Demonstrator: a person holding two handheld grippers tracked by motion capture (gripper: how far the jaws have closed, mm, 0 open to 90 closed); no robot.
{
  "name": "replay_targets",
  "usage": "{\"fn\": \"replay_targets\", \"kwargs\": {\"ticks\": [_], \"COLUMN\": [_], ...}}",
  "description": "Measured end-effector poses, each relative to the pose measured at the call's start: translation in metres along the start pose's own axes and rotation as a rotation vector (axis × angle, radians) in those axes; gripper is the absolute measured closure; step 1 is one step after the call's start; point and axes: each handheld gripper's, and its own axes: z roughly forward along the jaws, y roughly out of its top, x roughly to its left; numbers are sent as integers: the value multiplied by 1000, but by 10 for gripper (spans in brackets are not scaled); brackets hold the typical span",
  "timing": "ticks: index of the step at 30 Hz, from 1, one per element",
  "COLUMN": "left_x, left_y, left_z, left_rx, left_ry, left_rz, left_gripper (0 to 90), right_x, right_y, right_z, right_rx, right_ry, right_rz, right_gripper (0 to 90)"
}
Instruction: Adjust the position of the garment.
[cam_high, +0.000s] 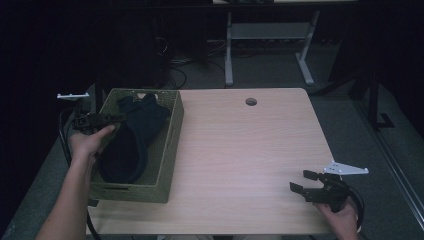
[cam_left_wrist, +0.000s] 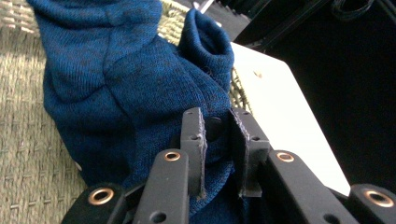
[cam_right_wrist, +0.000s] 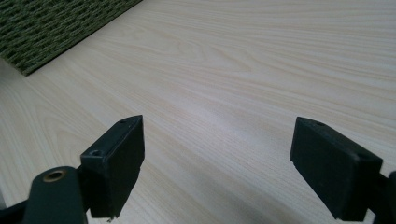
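Fabric of a dark blue garment (cam_left_wrist: 126, 88) sat pinched between the narrow fingers of the left gripper (cam_left_wrist: 217, 135), a fold pressed between the pads. That garment lay inside the woven green basket (cam_high: 172, 145) at the desk's (cam_high: 250, 150) left edge, one end draped toward the far rim. Near the desk's front right corner, the right gripper (cam_high: 304, 181) hovered low over bare wood, fingers spread wide and holding nothing.

Dim room: grey floor (cam_high: 270, 70), white desk frame (cam_high: 270, 32) behind, tangled cables (cam_high: 172, 62).
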Motion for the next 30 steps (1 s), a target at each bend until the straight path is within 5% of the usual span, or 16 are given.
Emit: {"fn": "replay_targets", "kwargs": {"ticks": [30], "left_x": [-42], "left_y": [16], "left_z": [-24], "left_rx": [-60], "left_ry": [-101], "left_rz": [82], "left_gripper": [765], "right_x": [0], "right_y": [0], "right_z": [2], "right_rx": [4], "right_ry": [0], "right_rz": [-4], "right_gripper": [174]}}
